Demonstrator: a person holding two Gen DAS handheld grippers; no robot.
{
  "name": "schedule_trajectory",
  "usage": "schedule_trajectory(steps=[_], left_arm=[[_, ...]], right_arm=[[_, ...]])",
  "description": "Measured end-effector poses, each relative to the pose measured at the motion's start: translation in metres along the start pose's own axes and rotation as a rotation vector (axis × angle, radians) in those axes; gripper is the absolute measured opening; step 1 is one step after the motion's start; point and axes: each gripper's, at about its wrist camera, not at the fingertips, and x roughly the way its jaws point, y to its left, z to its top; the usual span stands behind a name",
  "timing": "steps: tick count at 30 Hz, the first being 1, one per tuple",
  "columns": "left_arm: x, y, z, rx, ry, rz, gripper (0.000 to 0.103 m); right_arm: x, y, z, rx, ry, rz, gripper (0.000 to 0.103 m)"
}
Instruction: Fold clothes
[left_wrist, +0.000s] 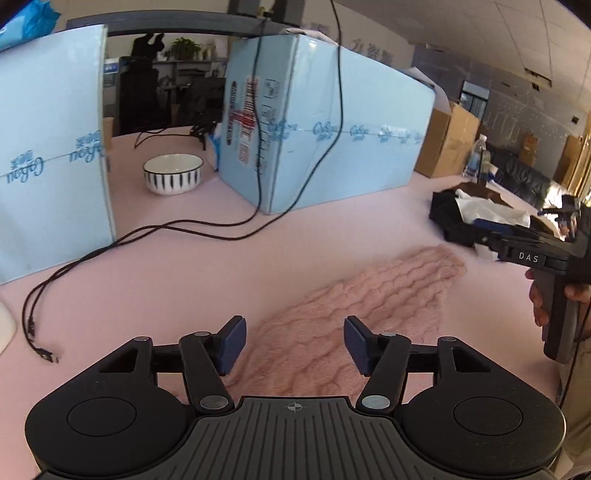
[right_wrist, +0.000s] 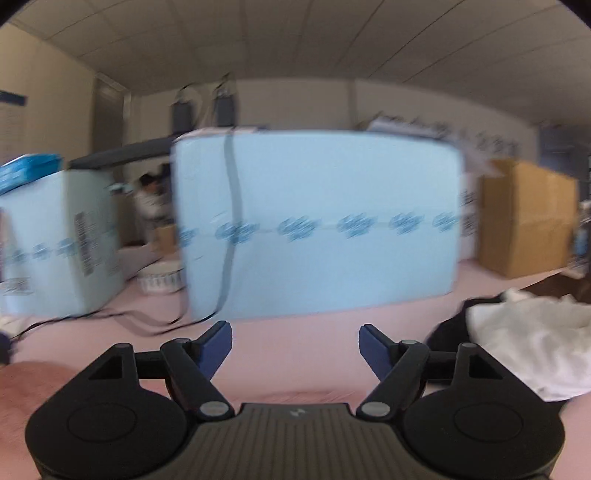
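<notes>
A pink cable-knit garment (left_wrist: 354, 314) lies flat on the pink table (left_wrist: 207, 273), stretching from under my left gripper toward the far right. My left gripper (left_wrist: 294, 345) is open and empty, just above the garment's near end. My right gripper (right_wrist: 295, 349) is open and empty above the table; it also shows in the left wrist view (left_wrist: 517, 243), held by a hand to the right of the garment. A pile of black and white clothes (left_wrist: 476, 218) lies at the far right, also in the right wrist view (right_wrist: 528, 343). The garment's edge shows at the lower left of the right wrist view (right_wrist: 26, 387), which is blurred.
Two large light-blue boxes (left_wrist: 325, 125) (left_wrist: 51, 166) stand at the back of the table, with a striped white bowl (left_wrist: 173, 173) between them. Black cables (left_wrist: 110, 247) trail across the table on the left. A brown cardboard box (right_wrist: 524, 218) stands at the back right.
</notes>
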Motion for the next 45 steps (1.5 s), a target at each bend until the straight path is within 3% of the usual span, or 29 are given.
schedule_trajectory(steps=[1,2,4,5,7,11,12,15,19,21,26,29,37,38,40,41,42,45], left_arm=[[0.015,-0.006,-0.003,0.037,0.051,0.042,0.062],[0.026,-0.007,-0.006,0.051,0.082,0.067,0.062],[0.041,0.005,-0.011,0.008,0.109,0.082,0.062],[0.040,0.015,-0.011,-0.044,0.099,0.068,0.062],[0.028,0.039,-0.005,-0.174,0.071,0.028,0.062],[-0.018,0.073,-0.001,-0.378,-0.076,0.023,0.063],[-0.029,0.076,-0.002,-0.406,-0.107,0.020,0.064],[-0.047,0.070,-0.011,-0.438,-0.119,-0.073,0.070],[-0.026,0.046,-0.032,-0.452,0.004,-0.187,0.072],[-0.013,0.043,-0.037,-0.457,0.024,-0.186,0.073],[0.003,0.050,-0.041,-0.475,0.018,-0.202,0.074],[0.002,0.054,-0.043,-0.487,0.017,-0.219,0.074],[0.002,0.049,-0.046,-0.421,-0.005,-0.220,0.076],[0.002,0.050,-0.047,-0.423,-0.007,-0.224,0.076],[0.002,0.051,-0.048,-0.421,-0.009,-0.232,0.076],[0.002,0.051,-0.048,-0.419,-0.009,-0.232,0.076],[0.002,0.050,-0.048,-0.416,-0.008,-0.231,0.076],[0.002,0.048,-0.047,-0.403,-0.005,-0.220,0.077]], right_arm=[[0.018,0.001,-0.002,0.024,0.095,0.080,0.070],[0.034,0.001,-0.003,0.035,0.170,0.082,0.067],[0.059,-0.007,-0.006,0.048,0.227,0.020,0.062],[0.067,-0.014,-0.005,0.070,0.227,-0.019,0.055],[0.066,-0.029,0.001,0.142,0.170,-0.078,0.054],[0.024,-0.057,0.011,0.283,-0.050,-0.230,0.081],[0.011,-0.062,0.011,0.322,-0.081,-0.241,0.081],[-0.012,-0.073,0.005,0.452,0.018,-0.166,0.085],[-0.017,-0.077,-0.022,0.638,0.222,0.020,0.087],[-0.008,-0.076,-0.030,0.704,0.262,0.023,0.087],[0.025,-0.074,-0.028,0.769,0.142,-0.013,0.093],[0.048,-0.072,-0.023,0.747,0.078,-0.011,0.103],[0.084,-0.078,-0.007,0.696,-0.019,-0.104,0.103],[0.086,-0.077,-0.006,0.665,-0.016,-0.118,0.098],[0.091,-0.070,-0.004,0.573,0.005,-0.197,0.065],[0.093,-0.070,-0.006,0.554,0.006,-0.227,0.026],[0.094,-0.070,-0.008,0.535,0.008,-0.256,0.018],[0.092,-0.081,-0.012,0.596,0.000,-0.243,0.013]])
